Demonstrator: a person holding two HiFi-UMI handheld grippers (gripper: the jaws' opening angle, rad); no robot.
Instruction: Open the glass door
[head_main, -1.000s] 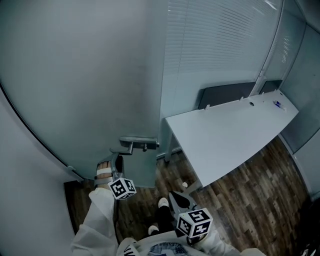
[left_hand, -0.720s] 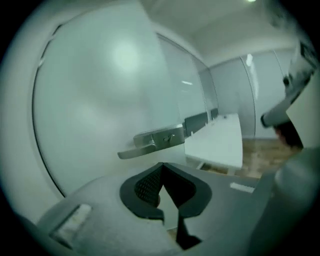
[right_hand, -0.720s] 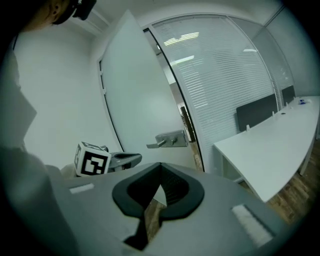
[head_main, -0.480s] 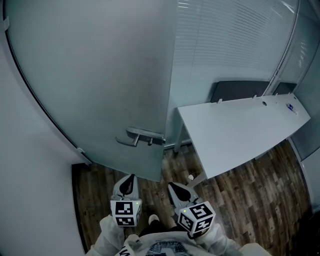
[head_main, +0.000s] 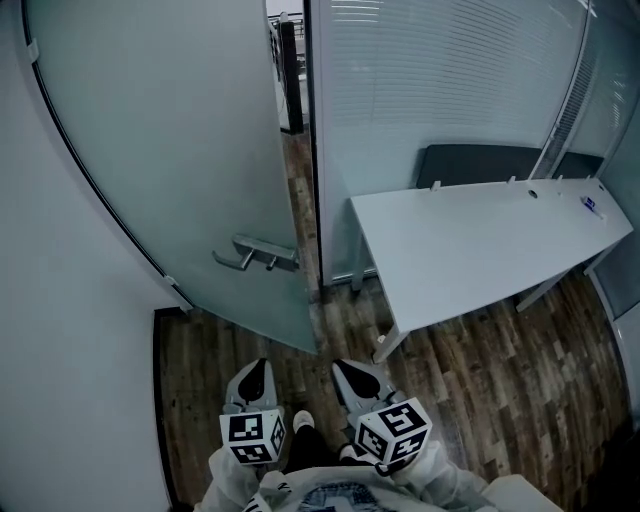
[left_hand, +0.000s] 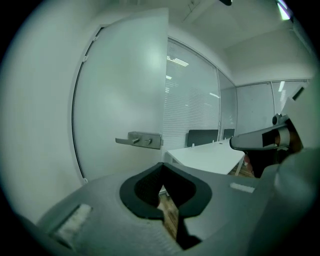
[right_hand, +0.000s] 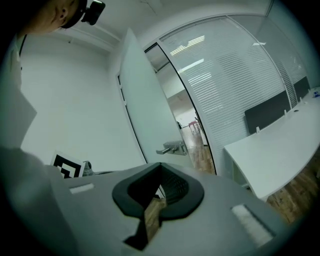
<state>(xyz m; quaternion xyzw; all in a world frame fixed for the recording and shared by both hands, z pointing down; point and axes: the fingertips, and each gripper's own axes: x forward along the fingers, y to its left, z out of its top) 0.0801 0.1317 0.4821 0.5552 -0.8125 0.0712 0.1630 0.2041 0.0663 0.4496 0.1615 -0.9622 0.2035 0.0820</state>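
The frosted glass door (head_main: 180, 150) stands ajar, swung in towards me, with a gap of corridor (head_main: 292, 90) showing past its free edge. Its metal lever handle (head_main: 256, 254) is untouched. My left gripper (head_main: 257, 368) hangs low in front of me, well short of the handle, shut on nothing. My right gripper (head_main: 352, 372) is beside it, also shut and empty. The left gripper view has the door (left_hand: 125, 90) and the handle (left_hand: 142, 140) beyond the closed gripper (left_hand: 162, 167). In the right gripper view the handle (right_hand: 172, 148) lies ahead of the gripper (right_hand: 160, 167).
A white desk (head_main: 480, 250) fills the right side, with a dark panel (head_main: 480, 160) behind it. A glass wall with blinds (head_main: 430, 80) runs from the door frame to the right. A white wall (head_main: 60, 350) closes the left. The floor (head_main: 480, 400) is wood plank.
The door has swung open towards me and a gap to the corridor has appeared. My left gripper has left the handle, drawn back beside the right one and rolled upright.
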